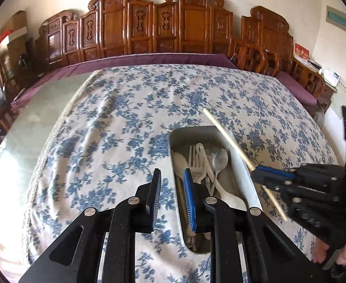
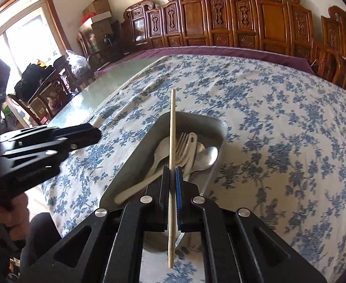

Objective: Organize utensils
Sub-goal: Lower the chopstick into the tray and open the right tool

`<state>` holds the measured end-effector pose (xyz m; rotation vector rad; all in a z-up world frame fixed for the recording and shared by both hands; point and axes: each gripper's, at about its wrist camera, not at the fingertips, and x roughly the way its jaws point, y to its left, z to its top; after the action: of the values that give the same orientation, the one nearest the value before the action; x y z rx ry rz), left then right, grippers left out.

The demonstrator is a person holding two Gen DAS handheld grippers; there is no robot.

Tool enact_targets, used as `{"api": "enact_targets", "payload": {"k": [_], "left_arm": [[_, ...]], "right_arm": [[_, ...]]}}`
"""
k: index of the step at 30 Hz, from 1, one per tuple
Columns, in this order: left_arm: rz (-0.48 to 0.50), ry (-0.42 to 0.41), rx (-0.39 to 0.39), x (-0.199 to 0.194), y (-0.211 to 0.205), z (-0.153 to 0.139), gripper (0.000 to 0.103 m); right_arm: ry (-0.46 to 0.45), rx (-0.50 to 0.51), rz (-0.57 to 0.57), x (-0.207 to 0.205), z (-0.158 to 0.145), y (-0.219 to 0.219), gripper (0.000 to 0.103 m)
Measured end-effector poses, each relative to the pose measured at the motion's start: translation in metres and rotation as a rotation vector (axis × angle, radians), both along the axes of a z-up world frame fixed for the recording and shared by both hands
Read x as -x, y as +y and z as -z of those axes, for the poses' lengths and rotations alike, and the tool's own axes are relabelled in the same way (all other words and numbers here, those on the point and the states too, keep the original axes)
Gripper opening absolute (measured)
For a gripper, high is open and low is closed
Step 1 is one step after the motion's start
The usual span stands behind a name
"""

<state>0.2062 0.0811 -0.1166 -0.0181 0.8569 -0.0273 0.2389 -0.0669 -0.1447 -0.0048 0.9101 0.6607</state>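
Note:
A metal tray (image 1: 242,167) lies on the flowered cloth and holds several pale plastic spoons and forks plus a metal spoon (image 1: 221,158). My left gripper (image 1: 172,171) hovers over the tray's left rim, open, with nothing between its fingers. My right gripper (image 2: 172,168) is shut on a wooden chopstick (image 2: 172,122) above the tray (image 2: 137,146); the stick pokes out both ways. A fork (image 2: 182,141) and the metal spoon (image 2: 208,153) lie below it. From the left wrist, the right gripper (image 1: 258,173) holds the chopstick (image 1: 229,139) slanted over the tray's right edge. The left gripper (image 2: 97,134) shows at the left.
A blue-flowered tablecloth (image 1: 130,108) covers most of the table; bare glass tabletop (image 1: 26,122) shows at the left. Carved wooden chair backs (image 1: 187,21) and a purple cushion (image 1: 149,57) line the far side. A person's hand (image 2: 5,217) grips the left tool.

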Motion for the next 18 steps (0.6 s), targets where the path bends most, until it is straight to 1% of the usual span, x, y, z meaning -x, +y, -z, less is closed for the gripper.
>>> {"api": "enact_targets", "payload": {"k": [6,11,14,15,17,18], "left_arm": [[-0.026,-0.007,0.002,0.008,0.016,-0.005,0.018],[-0.038,-0.011,0.012,0.013,0.024,-0.007,0.018],[-0.039,-0.016,0.015,0.017,0.025,-0.009,0.02],[-0.039,-0.017,0.014,0.019,0.025,-0.009,0.023],[-0.039,-0.023,0.012,0.023,0.025,-0.011,0.024],[-0.038,-0.025,0.015,0.025,0.024,-0.012,0.024]], "right_arm": [[0.061,-0.03,0.016,-0.008,0.016,0.02,0.006],[0.125,-0.009,0.052,-0.016,0.042,0.03,0.006],[0.119,0.016,0.055,-0.016,0.051,0.033,0.007],[0.11,0.02,0.06,-0.015,0.051,0.033,0.008],[0.094,0.016,0.051,-0.013,0.05,0.031,0.012],[0.081,0.015,0.049,-0.011,0.047,0.029,0.022]]}}
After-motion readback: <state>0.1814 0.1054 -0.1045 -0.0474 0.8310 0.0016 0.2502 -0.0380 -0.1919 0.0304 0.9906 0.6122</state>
